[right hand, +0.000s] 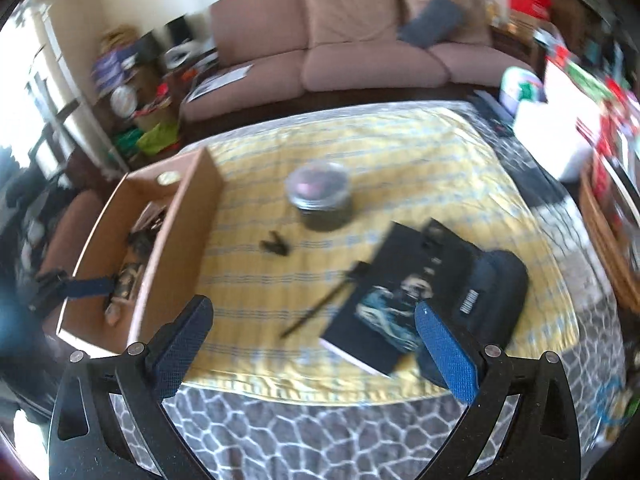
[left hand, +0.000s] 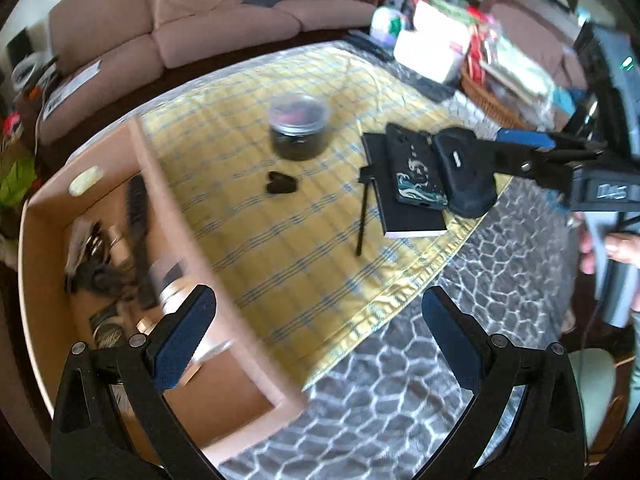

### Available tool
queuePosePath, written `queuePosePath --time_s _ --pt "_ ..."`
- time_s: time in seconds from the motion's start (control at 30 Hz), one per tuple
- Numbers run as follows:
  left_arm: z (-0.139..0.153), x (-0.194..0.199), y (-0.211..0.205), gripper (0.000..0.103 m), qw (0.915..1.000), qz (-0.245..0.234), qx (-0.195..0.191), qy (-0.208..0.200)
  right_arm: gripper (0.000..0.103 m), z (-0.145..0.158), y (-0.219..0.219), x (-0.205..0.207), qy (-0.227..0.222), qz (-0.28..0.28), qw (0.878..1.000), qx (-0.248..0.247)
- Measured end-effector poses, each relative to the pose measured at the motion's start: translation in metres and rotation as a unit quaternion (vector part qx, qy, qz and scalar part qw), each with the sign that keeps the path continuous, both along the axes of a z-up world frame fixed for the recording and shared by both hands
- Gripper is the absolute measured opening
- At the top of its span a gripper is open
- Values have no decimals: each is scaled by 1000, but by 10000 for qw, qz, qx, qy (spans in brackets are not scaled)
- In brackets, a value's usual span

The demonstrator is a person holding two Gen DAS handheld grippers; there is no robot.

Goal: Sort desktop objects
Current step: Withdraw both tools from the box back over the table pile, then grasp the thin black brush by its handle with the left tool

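right gripper (right hand: 316,344) wide open, empty, just beside the black zip pouch (right hand: 486,300), which sits touching the black hardcover notebook (right hand: 384,296)'s right edge. pouch looks soft, light; pinch across its middle. left gripper (left hand: 320,332) open, empty.

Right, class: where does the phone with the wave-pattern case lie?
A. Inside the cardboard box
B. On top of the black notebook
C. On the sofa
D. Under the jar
B: the phone rests on the black notebook, which sits on the yellow cloth, well apart from the box and the jar.
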State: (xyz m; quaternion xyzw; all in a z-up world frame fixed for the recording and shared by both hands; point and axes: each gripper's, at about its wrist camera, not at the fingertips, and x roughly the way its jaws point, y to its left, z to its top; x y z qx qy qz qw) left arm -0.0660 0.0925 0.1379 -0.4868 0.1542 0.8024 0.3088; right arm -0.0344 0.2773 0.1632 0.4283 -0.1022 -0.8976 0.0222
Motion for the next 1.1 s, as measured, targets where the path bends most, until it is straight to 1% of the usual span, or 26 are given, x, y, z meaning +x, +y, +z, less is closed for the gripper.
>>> queuePosePath --time_s 0.07,0.13,0.2,0.3,0.33,0.37,0.43,0.53,0.63,0.7,0.77,0.9,0.93,0.97,1.0,1.1 --pt "-12 -5 25 100 9992 -43 -383 124 102 -6 12 5 4 -89 9999 -92" --pt "-25 -16 46 81 9979 -29 -638 122 102 -14 22 6 3 -153 9998 -157" --pt "-36 -29 59 71 9974 -19 -714 -25 102 -22 30 7 16 -199 9995 -236" --pt "-55 -46 79 68 9963 -32 -845 -158 100 -32 40 8 30 -243 9988 -426" --pt "-61 -50 85 64 9960 -40 -868 -208 88 -36 44 6 6 -257 9985 -489" --pt "-68 -57 93 62 9957 -51 -878 -285 71 -39 47 5 -23 -279 9981 -547" --pt "-79 -64 103 54 9953 -73 -883 -384 59 -45 53 2 -37 -331 9975 -629" --pt "-95 -75 116 52 9947 -91 -848 -575 59 -55 63 -2 -37 -377 9961 -800" --pt "-105 -83 124 52 9946 -104 -636 -817 59 -61 70 -5 -63 -409 9942 -991" --pt "-110 -88 127 52 9945 -86 -557 -886 59 -60 73 -5 -13 -410 9926 -1140" --pt "-117 -91 132 52 9941 -97 -597 -897 59 -56 73 -5 50 -398 9914 -1247" --pt "-118 -87 137 50 9949 -233 -717 -663 59 -53 70 -7 66 -327 9915 -1260" --pt "-118 -86 138 38 9949 -280 -757 -603 59 -53 69 -7 63 -322 9915 -1261" --pt "-117 -84 138 29 9949 -334 -809 -498 59 -53 69 -8 55 -323 9917 -1246" --pt "-115 -83 137 5 9950 -383 -802 -454 59 -54 68 -8 39 -323 9920 -1220" --pt "-115 -81 135 5 9948 -438 -780 -483 59 -57 66 -9 -6 -324 9924 -1191"
